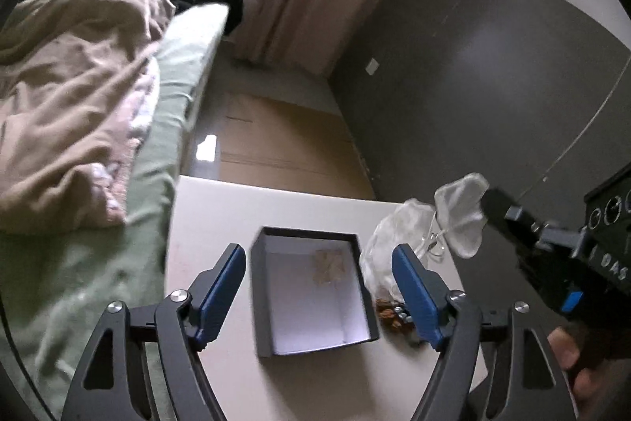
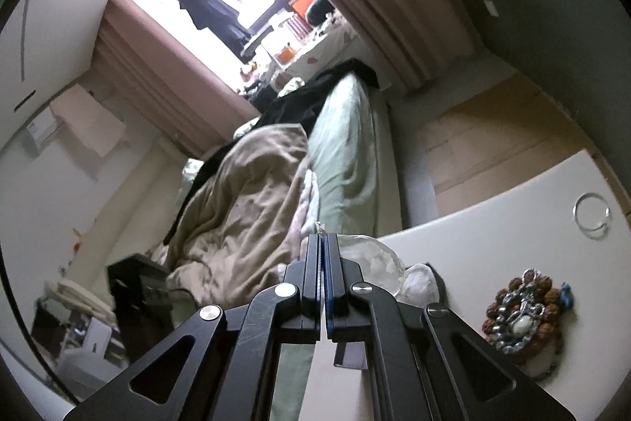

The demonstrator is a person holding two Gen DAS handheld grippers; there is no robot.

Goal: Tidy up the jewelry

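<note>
- a small white table (image 1: 221,219) stands beside a bed; on it sits an open black box (image 1: 311,292) with a pale lining and one small beige piece of jewelry (image 1: 329,265) lying inside near its far right corner.
- the left gripper (image 1: 319,296) hovers above the box with its blue-padded jaws spread wide, one on each side of the box, holding nothing.
- the right gripper (image 2: 323,243) is pinched tight on the top of a sheer white pouch (image 1: 461,219), lifted above the table's right side; a fine chain or ring hangs at the pouch, too blurred to identify.
- a crumpled clear bag (image 1: 388,239) lies just right of the box, with a beaded brown brooch (image 2: 522,316) near it and a thin silver hoop (image 2: 591,214) farther off on the table.
- the pouch hangs to the right of and beyond the box, so the right hand is the nearer one; carrying it into the box likely means moving it left and toward the camera, between the left gripper's open jaws.
</note>
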